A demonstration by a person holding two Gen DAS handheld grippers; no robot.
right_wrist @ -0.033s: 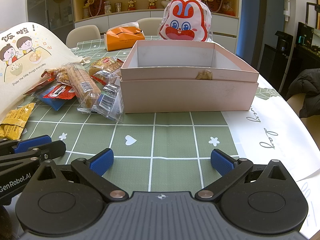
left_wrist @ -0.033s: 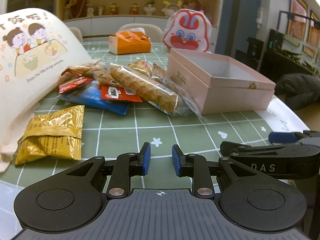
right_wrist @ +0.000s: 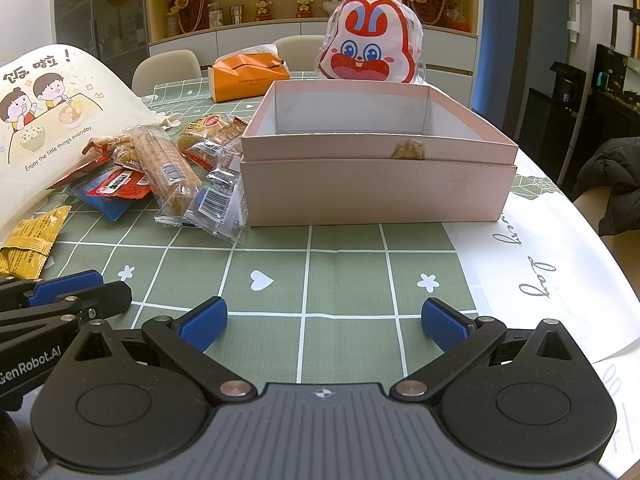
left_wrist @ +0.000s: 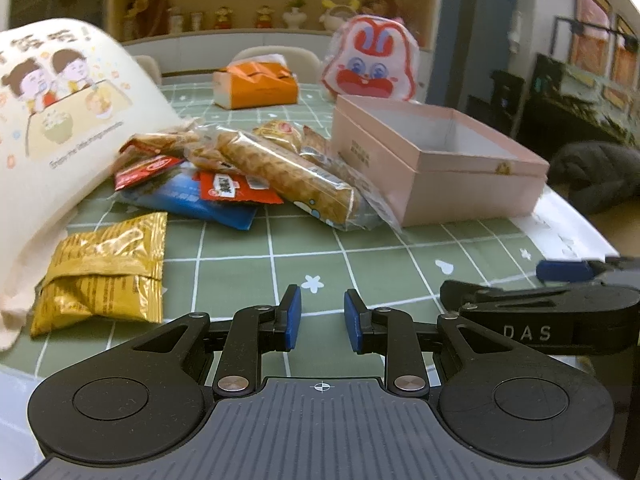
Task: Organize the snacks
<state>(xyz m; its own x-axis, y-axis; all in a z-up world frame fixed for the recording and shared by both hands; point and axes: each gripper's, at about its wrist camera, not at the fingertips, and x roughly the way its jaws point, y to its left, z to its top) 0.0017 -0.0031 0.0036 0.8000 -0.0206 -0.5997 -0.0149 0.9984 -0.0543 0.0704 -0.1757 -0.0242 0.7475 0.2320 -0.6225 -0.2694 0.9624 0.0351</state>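
Note:
A pile of wrapped snacks (left_wrist: pixel 256 172) lies on the green checked tablecloth, left of an open pink box (left_wrist: pixel 436 160). A yellow snack packet (left_wrist: pixel 104 272) lies apart, near the left front. My left gripper (left_wrist: pixel 319 318) hovers low over the cloth, jaws narrowly open and empty. My right gripper (right_wrist: pixel 324 322) is wide open and empty, in front of the pink box (right_wrist: pixel 376 188), whose inside looks bare. The snack pile (right_wrist: pixel 168 172) is to its left, as is the yellow packet (right_wrist: pixel 28 244).
A cream printed bag (left_wrist: pixel 60 128) lies at the left. An orange tissue box (right_wrist: pixel 250 76) and a rabbit-face bag (right_wrist: pixel 370 50) stand behind the box. The table's edge curves at the right (right_wrist: pixel 580 248). Each gripper shows in the other's view (left_wrist: pixel 560 308) (right_wrist: pixel 60 296).
The left gripper has shifted slightly, with some motion blur in its view. The right gripper has not visibly moved. Nothing was picked up or released.

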